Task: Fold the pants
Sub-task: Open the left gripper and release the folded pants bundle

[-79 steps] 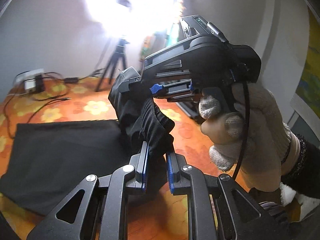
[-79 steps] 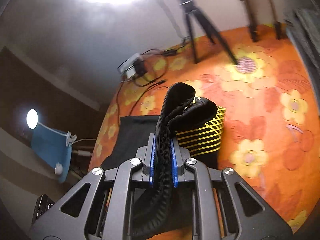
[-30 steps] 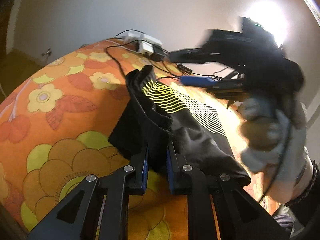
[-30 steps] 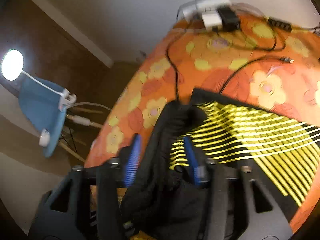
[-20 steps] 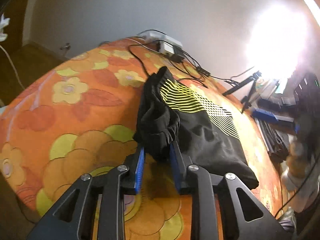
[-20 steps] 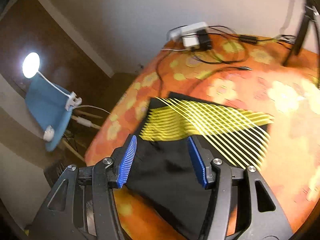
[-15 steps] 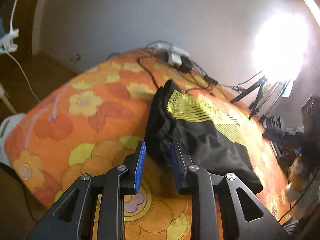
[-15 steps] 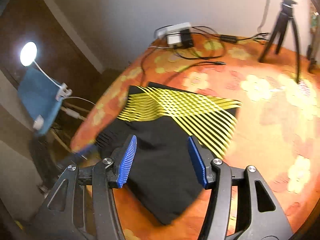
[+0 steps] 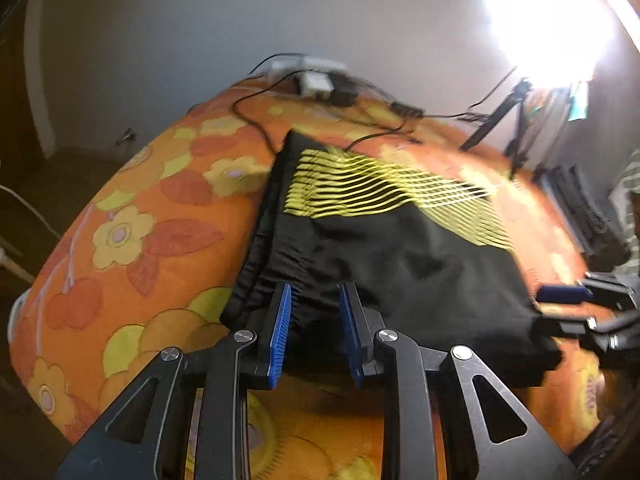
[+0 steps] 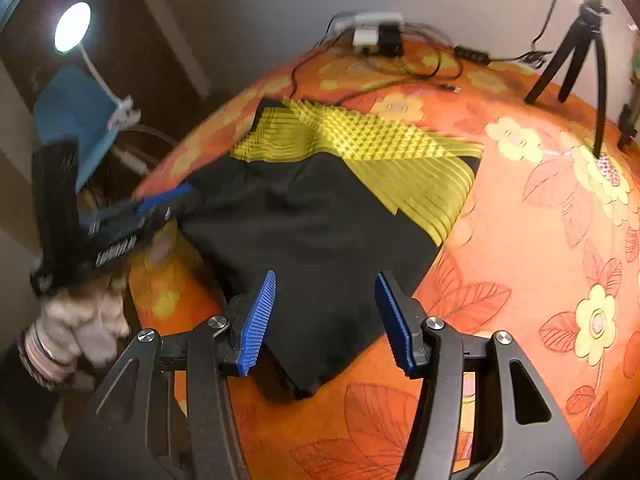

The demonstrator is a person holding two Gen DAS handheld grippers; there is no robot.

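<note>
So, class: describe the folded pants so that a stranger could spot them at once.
Start at the orange flowered cloth covering the surface. In its middle lie the black pants, folded flat. Only they carry a fan of thin yellow stripes, on the half nearer the white power strip.

the folded pants [image 9: 392, 256] are lying on the bedspread [image 10: 532, 240], near its edge. the power strip [image 10: 372, 30] and cables [image 10: 420, 68] are sitting behind them by the wall, and the tripod [image 10: 576, 52] is standing farther right, well apart from the pants.
</note>
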